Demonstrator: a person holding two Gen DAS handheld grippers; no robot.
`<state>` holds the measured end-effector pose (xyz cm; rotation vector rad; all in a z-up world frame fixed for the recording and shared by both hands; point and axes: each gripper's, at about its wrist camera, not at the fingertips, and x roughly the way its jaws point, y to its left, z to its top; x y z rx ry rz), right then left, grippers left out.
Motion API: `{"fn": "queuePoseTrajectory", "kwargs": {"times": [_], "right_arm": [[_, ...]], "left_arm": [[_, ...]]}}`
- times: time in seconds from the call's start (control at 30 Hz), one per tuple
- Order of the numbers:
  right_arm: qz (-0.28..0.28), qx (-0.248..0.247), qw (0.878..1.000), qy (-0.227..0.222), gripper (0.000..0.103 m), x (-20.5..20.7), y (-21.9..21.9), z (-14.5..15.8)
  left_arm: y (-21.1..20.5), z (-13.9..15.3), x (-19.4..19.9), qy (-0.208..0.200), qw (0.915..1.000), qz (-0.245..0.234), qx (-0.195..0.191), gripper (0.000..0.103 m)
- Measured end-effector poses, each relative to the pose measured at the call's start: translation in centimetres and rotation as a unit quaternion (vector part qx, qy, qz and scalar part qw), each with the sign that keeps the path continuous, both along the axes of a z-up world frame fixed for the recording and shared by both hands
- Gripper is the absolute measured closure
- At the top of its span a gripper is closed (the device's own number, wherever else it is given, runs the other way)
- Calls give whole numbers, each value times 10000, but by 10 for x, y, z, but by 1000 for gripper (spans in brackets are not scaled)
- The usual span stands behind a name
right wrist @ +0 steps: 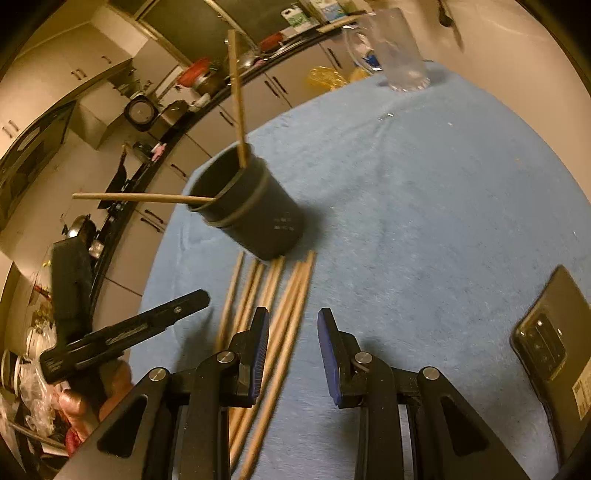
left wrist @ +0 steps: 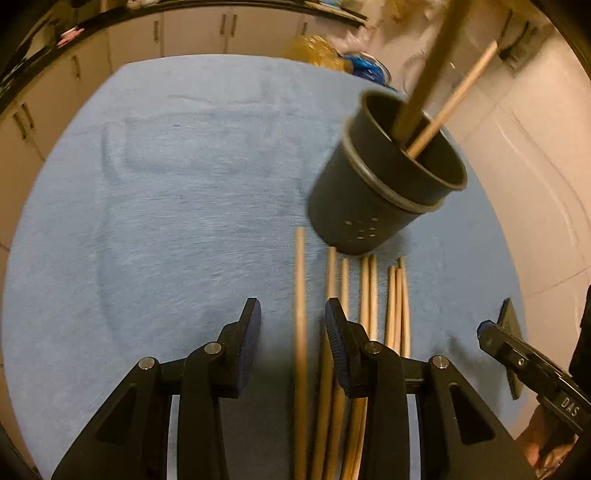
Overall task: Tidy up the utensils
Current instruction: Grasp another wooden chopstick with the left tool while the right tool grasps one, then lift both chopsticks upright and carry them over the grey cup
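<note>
Eight or so loose wooden chopsticks (right wrist: 280, 314) lie side by side on the blue cloth (right wrist: 424, 221) that covers the tabletop, their far tips stopping just short of the base of the holder

- Two more chopsticks (right wrist: 238, 103) stand inside the dark round utensil holder (right wrist: 255, 210), leaning out over its rim in different directions; the holder stands upright on the cloth, close to the cloth's left edge in the right wrist view
- Left gripper (left wrist: 293, 325): jaws apart, hanging over the left side of the row; one chopstick runs through the gap without either pad pressing on it, and the right-hand pad sits over the next sticks
- Right gripper (right wrist: 293, 328): jaws apart, over the right side of the row; the outermost sticks pass under and beside its left-hand pad, bare cloth under the rest of the gap
- Dark phone (right wrist: 550, 350): flat on the cloth, well right of the row, near the cloth's right edge
- Clear glass jug (right wrist: 400, 51): at the cloth's far edge, well apart from the holder
- Open room: wide bare cloth between the holder, the jug and the phone, and more bare cloth left of the row in the left wrist view
- Surroundings: kitchen cabinets (left wrist: 192, 33) beyond the far edge
</note>
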<state>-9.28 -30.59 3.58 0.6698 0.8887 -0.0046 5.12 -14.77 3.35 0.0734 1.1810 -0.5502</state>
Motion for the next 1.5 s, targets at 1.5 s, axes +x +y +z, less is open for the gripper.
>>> {"fn": "queuePoseTrajectory", "kwargs": {"times": [1.5], "right_arm": [[180, -1025, 9802, -1685, 96, -42, 54, 80]], "left_arm": [[79, 99, -88, -1593, 9816, 731, -755, 97]]}}
